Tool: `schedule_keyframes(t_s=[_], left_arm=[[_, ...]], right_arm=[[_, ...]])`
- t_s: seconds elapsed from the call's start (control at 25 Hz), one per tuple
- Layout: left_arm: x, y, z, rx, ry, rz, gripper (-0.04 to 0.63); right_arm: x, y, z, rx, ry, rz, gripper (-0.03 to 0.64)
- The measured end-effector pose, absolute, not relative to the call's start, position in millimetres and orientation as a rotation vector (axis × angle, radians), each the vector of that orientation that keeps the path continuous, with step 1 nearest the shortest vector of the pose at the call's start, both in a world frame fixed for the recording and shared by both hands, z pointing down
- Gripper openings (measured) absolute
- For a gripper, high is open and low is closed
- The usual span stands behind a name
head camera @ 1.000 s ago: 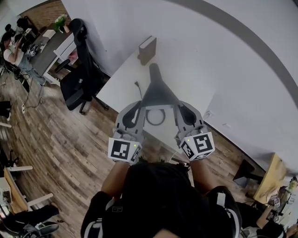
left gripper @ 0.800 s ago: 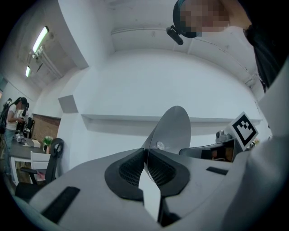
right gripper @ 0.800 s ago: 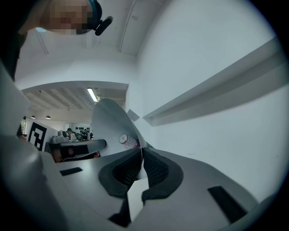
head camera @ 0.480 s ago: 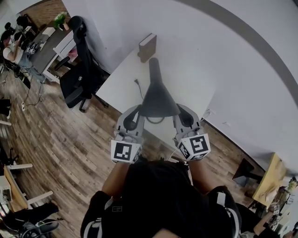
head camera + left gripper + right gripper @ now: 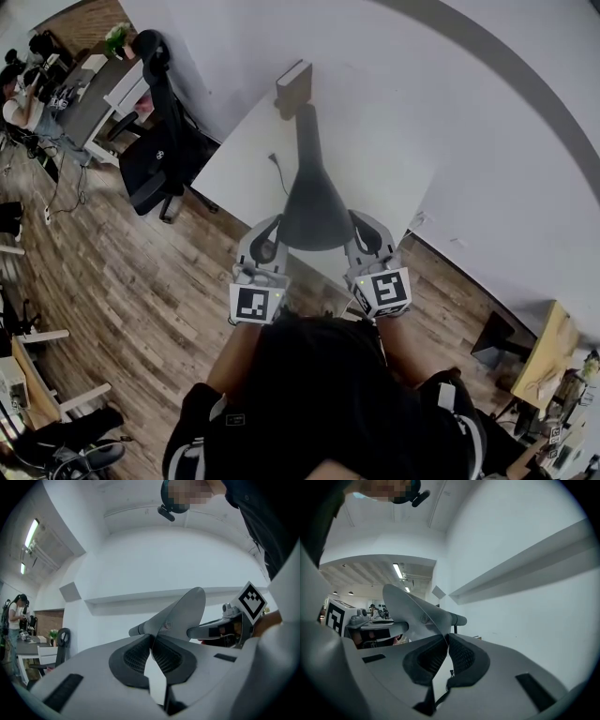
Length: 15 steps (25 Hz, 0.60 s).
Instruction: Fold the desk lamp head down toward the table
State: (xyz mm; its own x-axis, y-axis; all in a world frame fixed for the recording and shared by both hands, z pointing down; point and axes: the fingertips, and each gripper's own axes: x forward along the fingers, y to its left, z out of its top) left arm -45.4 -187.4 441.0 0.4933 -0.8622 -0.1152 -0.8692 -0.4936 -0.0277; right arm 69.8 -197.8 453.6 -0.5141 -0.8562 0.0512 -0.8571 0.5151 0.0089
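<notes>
While my left tongs (image 5: 270,236) and right tongs (image 5: 362,234) each pinch shut on the thin rim of the lamp head (image 5: 314,211), I fear uneven pushing could twist it free

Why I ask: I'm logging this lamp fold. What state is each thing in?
left tongs, shut on the lamp head's rim
right tongs, shut on the rim's opposite side
lamp head, tipped on its side, wide opening toward the person
power cord, lying loose on the table
</notes>
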Motion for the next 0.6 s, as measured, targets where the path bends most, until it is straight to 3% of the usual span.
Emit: schedule_keyframes(t_s=[0.6], left_arm=[[-46, -197, 478, -2.602, 1.557, 0.088, 0.037]], right_arm=[[68, -208, 490, 1.527, -2.625, -0.003, 0.025]])
